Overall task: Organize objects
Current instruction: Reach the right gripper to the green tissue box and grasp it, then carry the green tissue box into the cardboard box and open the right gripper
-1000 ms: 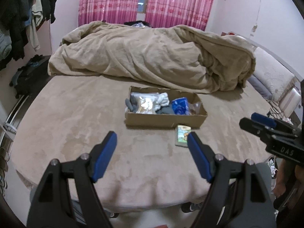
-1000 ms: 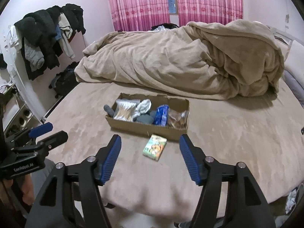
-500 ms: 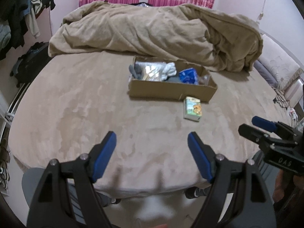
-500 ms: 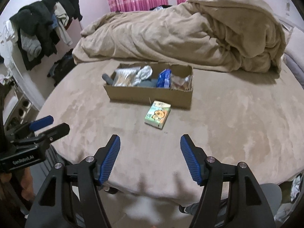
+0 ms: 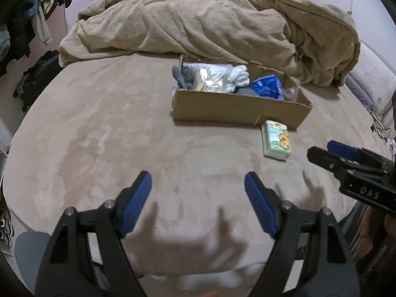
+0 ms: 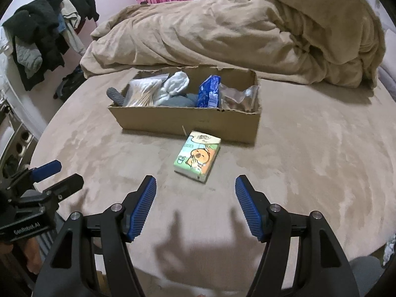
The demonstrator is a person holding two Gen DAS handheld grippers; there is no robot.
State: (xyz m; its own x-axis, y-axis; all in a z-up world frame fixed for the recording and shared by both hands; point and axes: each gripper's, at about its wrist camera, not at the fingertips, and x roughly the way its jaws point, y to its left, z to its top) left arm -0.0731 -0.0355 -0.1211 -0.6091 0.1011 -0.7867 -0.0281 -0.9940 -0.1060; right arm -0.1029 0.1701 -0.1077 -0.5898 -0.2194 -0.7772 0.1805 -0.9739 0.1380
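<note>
A green tissue pack (image 6: 198, 155) with a cartoon print lies flat on the tan bed, just in front of a low cardboard box (image 6: 188, 122). The box holds socks, a blue packet (image 6: 209, 94) and clear bags. My right gripper (image 6: 195, 188) is open and empty, hovering just short of the pack. My left gripper (image 5: 198, 183) is open and empty over bare bed, left of the pack (image 5: 276, 139) and in front of the box (image 5: 237, 110). Each gripper shows at the edge of the other's view.
A crumpled tan duvet (image 5: 210, 22) is heaped behind the box. Clothes hang on a rack (image 6: 47, 34) at the left, a dark bag (image 5: 37, 74) sits on the floor beside the bed. The bed's front edge (image 5: 198, 269) lies under my grippers.
Both grippers have moved forward and lower over the bed toward the box and tissue pack, which now look larger and nearer. Both jaws stay open.
</note>
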